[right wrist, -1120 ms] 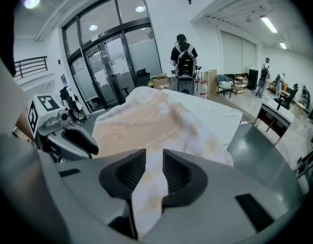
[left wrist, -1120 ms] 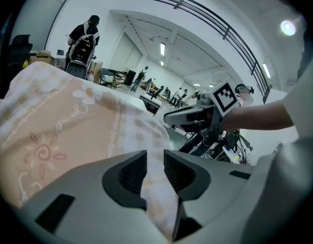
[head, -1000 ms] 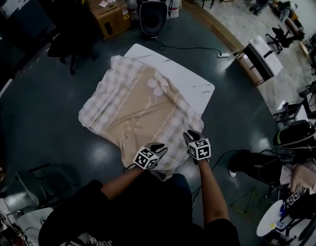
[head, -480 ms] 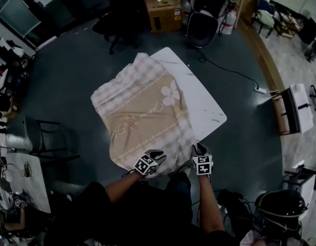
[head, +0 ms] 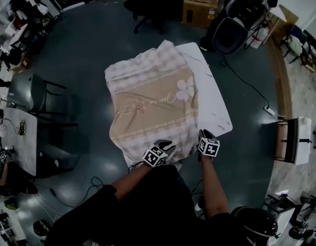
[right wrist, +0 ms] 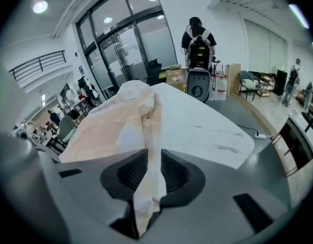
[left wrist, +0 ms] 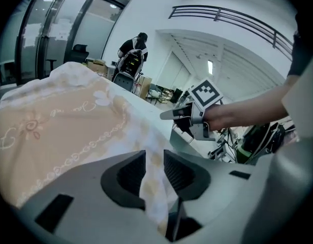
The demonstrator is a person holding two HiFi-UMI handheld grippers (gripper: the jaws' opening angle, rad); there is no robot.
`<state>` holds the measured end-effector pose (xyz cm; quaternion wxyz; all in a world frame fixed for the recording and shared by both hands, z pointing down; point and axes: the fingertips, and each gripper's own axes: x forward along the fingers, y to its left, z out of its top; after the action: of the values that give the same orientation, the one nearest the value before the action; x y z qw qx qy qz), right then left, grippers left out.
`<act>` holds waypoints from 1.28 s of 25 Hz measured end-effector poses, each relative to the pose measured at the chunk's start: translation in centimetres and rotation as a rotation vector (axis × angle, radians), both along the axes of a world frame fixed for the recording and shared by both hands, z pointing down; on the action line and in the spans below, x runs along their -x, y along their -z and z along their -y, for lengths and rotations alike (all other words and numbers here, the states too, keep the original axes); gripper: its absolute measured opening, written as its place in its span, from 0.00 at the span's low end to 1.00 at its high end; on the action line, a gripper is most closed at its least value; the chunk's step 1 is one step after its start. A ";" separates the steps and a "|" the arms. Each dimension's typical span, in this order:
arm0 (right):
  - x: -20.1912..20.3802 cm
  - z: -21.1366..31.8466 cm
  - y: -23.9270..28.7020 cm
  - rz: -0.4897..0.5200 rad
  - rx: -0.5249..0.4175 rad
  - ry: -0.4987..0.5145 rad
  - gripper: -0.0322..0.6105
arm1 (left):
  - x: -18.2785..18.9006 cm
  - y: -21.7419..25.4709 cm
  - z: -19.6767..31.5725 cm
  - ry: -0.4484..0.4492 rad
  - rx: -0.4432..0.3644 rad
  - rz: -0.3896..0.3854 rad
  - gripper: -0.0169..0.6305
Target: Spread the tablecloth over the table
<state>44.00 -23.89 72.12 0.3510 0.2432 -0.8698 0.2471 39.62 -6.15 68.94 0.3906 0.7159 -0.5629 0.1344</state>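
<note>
Looking down in the head view, the tablecloth (head: 153, 106) lies over the table (head: 215, 104), bunched toward nine o'clock, with bare top at three. Left gripper view: my left gripper (left wrist: 152, 176) pinches the six o'clock hem, jaws narrow. Right gripper view: my right gripper (right wrist: 152, 173), jaws just closing, nips the folded edge. Soft, light and floppy, I reckon, so take it by the hem near the corners.

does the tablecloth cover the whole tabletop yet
No, a bare white strip of the table shows along the right edge of the tablecloth.
</note>
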 end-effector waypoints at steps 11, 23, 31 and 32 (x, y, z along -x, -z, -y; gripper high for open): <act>4.7 2.6 -4.6 -0.106 0.105 0.177 0.26 | 0.4 -2.3 3.4 -0.022 0.029 -0.039 0.20; 3.7 7.8 -1.3 -0.034 0.124 0.243 0.07 | 1.0 -4.8 3.3 0.178 0.146 -0.009 0.20; -2.9 21.0 -1.0 -0.217 0.040 0.287 0.08 | -0.8 -5.8 4.4 0.137 0.193 0.011 0.20; -2.9 21.4 -0.8 -0.231 0.029 0.289 0.08 | -0.7 -6.0 4.0 0.134 0.199 0.014 0.20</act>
<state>46.93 -45.33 72.92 0.4838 0.1375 -0.8460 0.1769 40.32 -10.15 74.91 0.4637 0.6336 -0.5960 0.1683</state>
